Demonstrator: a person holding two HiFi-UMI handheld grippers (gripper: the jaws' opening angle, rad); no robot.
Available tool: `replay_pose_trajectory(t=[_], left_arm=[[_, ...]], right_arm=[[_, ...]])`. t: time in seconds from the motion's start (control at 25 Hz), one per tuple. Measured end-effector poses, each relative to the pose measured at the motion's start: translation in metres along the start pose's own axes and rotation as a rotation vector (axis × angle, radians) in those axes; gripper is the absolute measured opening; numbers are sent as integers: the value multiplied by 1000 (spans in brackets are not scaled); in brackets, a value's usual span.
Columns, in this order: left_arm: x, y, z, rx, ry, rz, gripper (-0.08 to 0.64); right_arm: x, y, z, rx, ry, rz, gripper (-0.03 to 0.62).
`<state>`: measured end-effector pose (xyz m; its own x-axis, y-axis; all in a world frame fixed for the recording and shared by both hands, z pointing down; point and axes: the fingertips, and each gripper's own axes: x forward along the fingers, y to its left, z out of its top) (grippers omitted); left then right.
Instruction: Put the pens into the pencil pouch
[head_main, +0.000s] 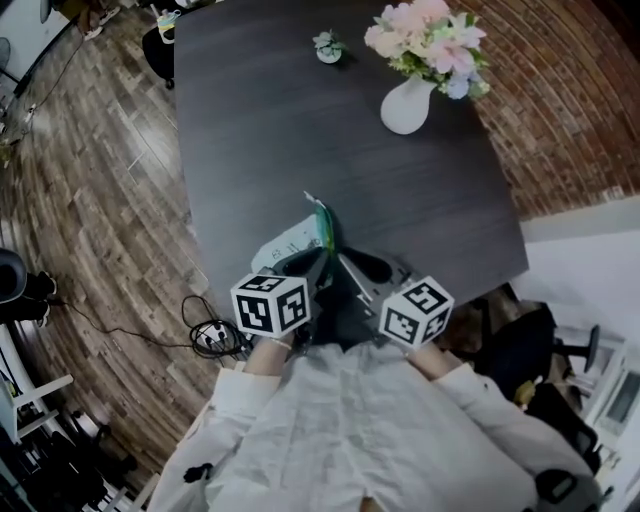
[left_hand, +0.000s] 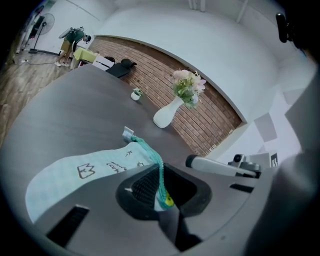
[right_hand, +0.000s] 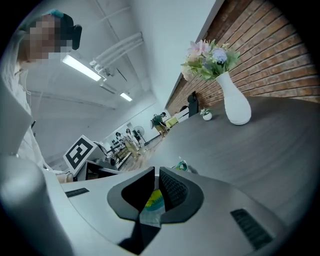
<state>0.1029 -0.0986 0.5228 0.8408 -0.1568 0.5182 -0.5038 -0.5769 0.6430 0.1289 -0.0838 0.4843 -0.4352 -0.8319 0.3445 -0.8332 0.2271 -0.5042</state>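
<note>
- Progress looks early or stalled: no pens show in any view, on the dark wooden worktop (head_main: 300, 130) or elsewhere, so I cannot tell whether any are loaded or all are left to do.
- The pale, checked fabric pencil pouch (left_hand: 85, 170) with a teal zip (left_hand: 150, 152) is held between both tools over the worktop's near edge, just in front of the person. Whether it rests on the surface is unclear.
- The left tool (left_hand: 161, 192) is pinching the pouch at its zip end, pads pressed onto the teal edge.
- The right tool (right_hand: 156, 192) is likewise nipped shut on a fold of the pouch, a yellow and teal scrap showing between its pads.
- The zip line reads as one narrow strip, so the mouth does not look spread; opening it is probably the step in hand.
- A white vase of pink flowers (head_main: 408, 105) stands well apart at the far side, out of the way.
</note>
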Motion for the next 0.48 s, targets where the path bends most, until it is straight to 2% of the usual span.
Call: replay_pose_trajectory(t=[0.2,0.48], left_arm=[[13,0,-6,30,42,13,28],[24,1,-16,65,94,51,28]], right_arm=[[-4,-12,-7,10,30,-48,29],[-8,-18,-15,23,68,-75,29]])
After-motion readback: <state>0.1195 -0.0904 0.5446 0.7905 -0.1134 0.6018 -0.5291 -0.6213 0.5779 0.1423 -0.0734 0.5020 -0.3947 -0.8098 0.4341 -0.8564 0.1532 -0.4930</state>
